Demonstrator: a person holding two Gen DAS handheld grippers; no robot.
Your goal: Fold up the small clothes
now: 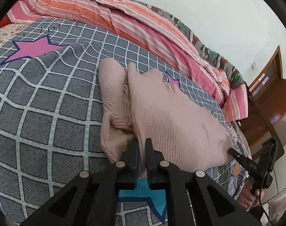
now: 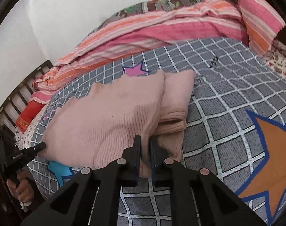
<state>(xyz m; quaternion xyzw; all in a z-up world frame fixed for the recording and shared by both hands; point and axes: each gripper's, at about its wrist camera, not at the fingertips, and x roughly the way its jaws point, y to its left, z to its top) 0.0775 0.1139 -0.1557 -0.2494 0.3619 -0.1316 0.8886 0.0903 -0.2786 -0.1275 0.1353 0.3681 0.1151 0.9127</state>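
Observation:
A pale pink ribbed knit garment lies partly folded on the grey checked bedspread, with a layer lifted off the bed. My left gripper is shut on its near edge. The right gripper's tip pinches the garment's other near corner. In the right wrist view, my right gripper is shut on the same garment, and the left gripper grips its left corner. A folded part lies on the bedspread underneath.
A pink and orange striped blanket is bunched along the wall side of the bed and also shows in the right wrist view. A wooden door stands at the right. A slatted headboard is at the left.

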